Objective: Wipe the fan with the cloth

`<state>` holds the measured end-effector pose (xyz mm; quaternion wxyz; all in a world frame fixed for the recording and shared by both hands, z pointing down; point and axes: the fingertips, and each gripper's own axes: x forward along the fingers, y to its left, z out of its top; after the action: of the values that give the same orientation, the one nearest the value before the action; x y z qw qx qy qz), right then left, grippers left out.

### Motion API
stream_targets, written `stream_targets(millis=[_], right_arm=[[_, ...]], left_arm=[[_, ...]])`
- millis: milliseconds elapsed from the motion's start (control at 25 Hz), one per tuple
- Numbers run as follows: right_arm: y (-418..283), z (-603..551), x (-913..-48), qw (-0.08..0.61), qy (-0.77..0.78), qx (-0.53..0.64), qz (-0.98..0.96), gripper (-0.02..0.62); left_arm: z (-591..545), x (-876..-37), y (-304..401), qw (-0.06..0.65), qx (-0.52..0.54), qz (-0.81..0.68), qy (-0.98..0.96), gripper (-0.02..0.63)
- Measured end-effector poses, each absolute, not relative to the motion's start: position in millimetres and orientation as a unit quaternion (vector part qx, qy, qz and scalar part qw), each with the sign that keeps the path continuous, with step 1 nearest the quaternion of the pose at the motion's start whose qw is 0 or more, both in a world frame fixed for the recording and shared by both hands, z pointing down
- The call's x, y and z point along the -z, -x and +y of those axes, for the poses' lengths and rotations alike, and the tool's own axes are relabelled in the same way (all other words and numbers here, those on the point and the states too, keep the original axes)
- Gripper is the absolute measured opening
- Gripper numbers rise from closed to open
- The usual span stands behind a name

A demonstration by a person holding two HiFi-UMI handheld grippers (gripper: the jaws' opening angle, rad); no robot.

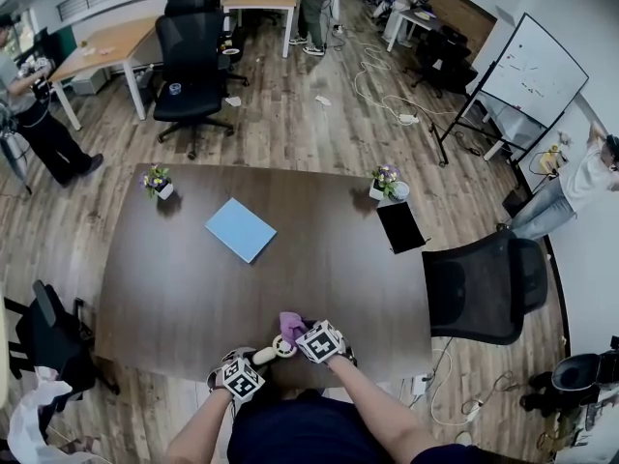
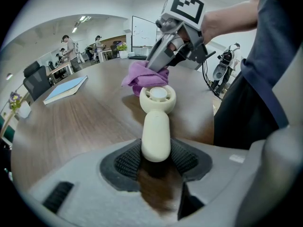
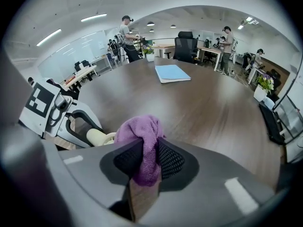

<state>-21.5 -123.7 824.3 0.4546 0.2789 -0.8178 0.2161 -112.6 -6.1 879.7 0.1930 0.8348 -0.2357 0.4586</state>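
A small cream hand-held fan (image 2: 156, 122) is held by its handle in my left gripper (image 2: 156, 161), which is shut on it; its round head (image 2: 157, 97) points away over the table. In the head view the fan (image 1: 276, 350) lies near the table's front edge between both grippers. My right gripper (image 3: 144, 161) is shut on a bunched purple cloth (image 3: 142, 136). The cloth (image 2: 144, 77) rests against the far rim of the fan's head, with the right gripper (image 2: 161, 65) above it. From the right gripper view the fan (image 3: 99, 137) shows just left of the cloth.
The dark wooden table (image 1: 193, 278) carries a blue notebook (image 1: 240, 228), a black tablet (image 1: 399, 226) and two small flower pots (image 1: 158, 181) (image 1: 387, 183). A black mesh chair (image 1: 484, 283) stands at the table's right. People stand at desks farther back.
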Motion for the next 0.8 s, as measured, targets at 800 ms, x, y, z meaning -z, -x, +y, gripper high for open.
stream_targets(millis=[800], right_arm=[[83, -111, -799, 0.464, -0.219, -0.120, -0.850, 0.098]], left_arm=[[-5, -878, 112, 0.192, -0.458, -0.236, -0.835, 0.196]])
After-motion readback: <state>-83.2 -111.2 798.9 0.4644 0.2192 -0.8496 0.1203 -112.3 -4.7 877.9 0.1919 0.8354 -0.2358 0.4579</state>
